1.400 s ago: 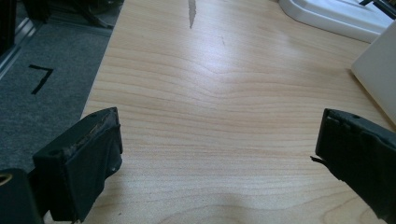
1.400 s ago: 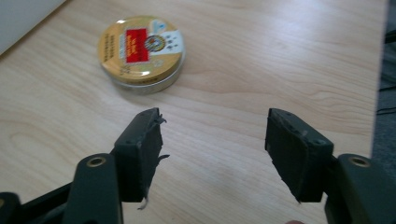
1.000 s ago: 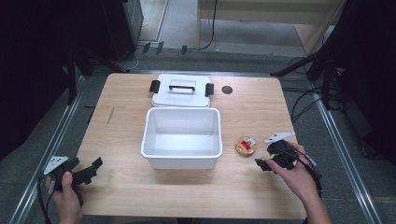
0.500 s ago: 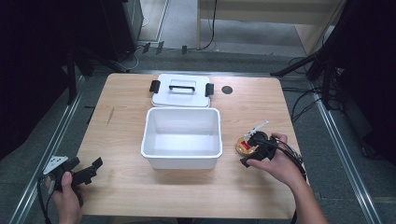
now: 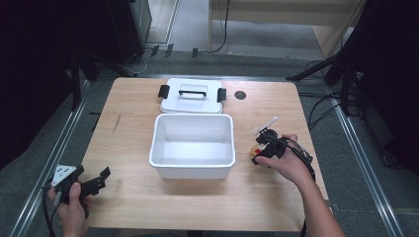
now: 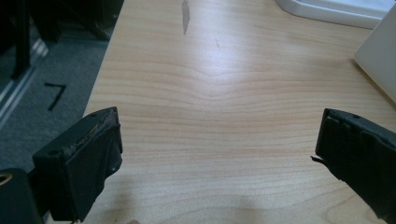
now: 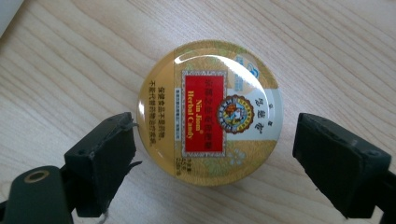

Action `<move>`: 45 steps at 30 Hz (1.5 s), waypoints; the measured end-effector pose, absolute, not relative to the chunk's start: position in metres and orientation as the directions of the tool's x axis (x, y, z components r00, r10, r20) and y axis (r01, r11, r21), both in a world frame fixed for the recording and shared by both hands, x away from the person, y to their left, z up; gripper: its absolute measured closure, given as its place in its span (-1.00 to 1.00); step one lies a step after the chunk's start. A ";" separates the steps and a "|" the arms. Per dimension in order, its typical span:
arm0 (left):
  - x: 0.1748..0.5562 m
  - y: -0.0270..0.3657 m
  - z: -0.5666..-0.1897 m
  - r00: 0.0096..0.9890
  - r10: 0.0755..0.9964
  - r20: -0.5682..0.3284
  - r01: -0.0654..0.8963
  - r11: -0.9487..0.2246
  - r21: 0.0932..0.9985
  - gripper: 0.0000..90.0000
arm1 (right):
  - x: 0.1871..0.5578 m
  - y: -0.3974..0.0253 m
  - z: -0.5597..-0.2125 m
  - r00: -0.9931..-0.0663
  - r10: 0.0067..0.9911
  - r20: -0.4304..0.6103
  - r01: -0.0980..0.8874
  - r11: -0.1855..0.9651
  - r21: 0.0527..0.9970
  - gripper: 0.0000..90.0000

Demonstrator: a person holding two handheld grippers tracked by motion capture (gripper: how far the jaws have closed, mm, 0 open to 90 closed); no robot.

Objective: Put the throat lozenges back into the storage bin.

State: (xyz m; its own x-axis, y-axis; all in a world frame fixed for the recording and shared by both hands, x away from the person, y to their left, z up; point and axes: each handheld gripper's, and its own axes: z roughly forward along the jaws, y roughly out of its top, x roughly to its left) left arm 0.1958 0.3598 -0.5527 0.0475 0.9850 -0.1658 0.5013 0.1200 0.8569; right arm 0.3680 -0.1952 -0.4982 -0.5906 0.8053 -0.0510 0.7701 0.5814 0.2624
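Round candy tin (image 7: 209,112) flat on counter (image 5: 276,197), just right of white bin (image 5: 191,145). Right gripper (image 7: 215,154) over tin, jaws apart, straddling it. Left gripper (image 6: 215,149) at counter's near-left corner, jaws apart, nothing between.

From above the person's side, the high view looks forward and down over the whole tabletop (image 5: 133,143), taking in the floor beyond. The left gripper view sits low near the tabletop's left edge, facing across bare wood toward the white bin (image 6: 378,56) that the high view also shows. The right gripper view looks almost straight down, very close on the round tin (image 7: 210,112)
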 end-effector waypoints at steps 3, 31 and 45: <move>0.195 0.353 -0.552 0.048 0.992 -0.115 0.454 0.081 0.887 -0.97 | 0.373 -0.193 -0.502 -0.589 0.807 -0.035 0.779 0.579 0.242 -0.70; 0.194 0.338 -0.552 0.175 0.981 -0.083 0.343 0.019 0.939 -0.97 | 0.368 -0.188 -0.457 -0.646 0.764 -0.012 0.732 0.623 0.274 -0.54; 0.195 0.338 -0.551 0.184 0.980 -0.081 0.361 0.010 0.933 -0.97 | 0.359 -0.170 -0.404 -0.706 0.707 -0.038 0.667 0.682 0.300 -0.54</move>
State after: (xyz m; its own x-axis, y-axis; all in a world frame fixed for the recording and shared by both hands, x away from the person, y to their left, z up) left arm 0.1952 0.3375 -0.5514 0.1837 0.9796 -0.0813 0.3606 0.0098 0.9327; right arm 0.3594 -0.1698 -0.4044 -0.7063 0.7069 -0.0379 0.6666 0.6822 0.3004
